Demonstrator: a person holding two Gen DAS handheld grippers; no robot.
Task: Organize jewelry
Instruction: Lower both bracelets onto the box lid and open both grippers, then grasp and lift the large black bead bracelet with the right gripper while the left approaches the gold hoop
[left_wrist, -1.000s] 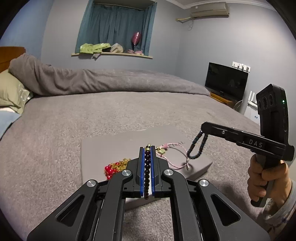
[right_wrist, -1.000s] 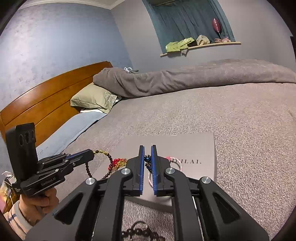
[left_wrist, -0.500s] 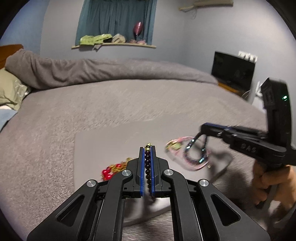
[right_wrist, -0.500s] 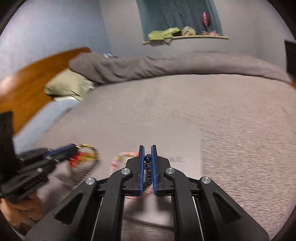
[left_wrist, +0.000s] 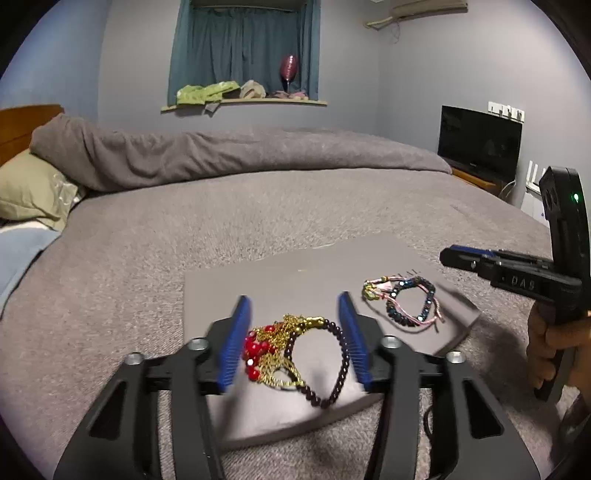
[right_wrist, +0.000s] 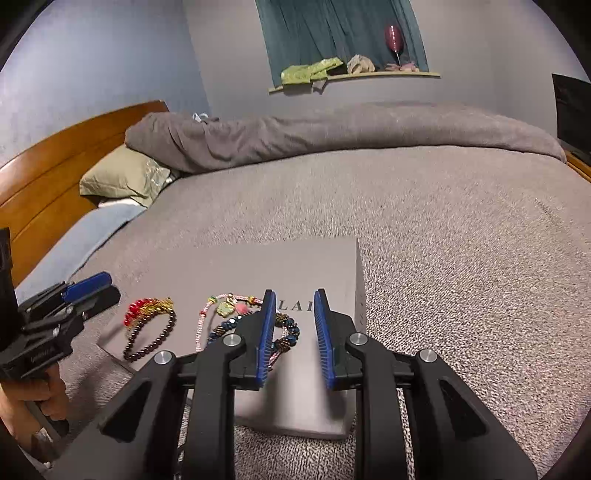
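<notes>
A flat grey rectangular box (left_wrist: 303, 280) lies on the grey bedspread (left_wrist: 184, 229) and carries the jewelry. The left gripper (left_wrist: 295, 343) has just been opening; its blue-padded jaws now stand wide apart with the dark round-bead bracelet (left_wrist: 338, 365) lying loose on the box between them, touching neither pad, against a tangle of red beads and gold chain (left_wrist: 273, 343). The right gripper (right_wrist: 295, 332) has also just been opening to a narrower gap with nothing pinched; the dark blue beaded bracelet (right_wrist: 284, 328) and pink cord bracelet (right_wrist: 207, 317) lie on the box beside its left finger.
</notes>
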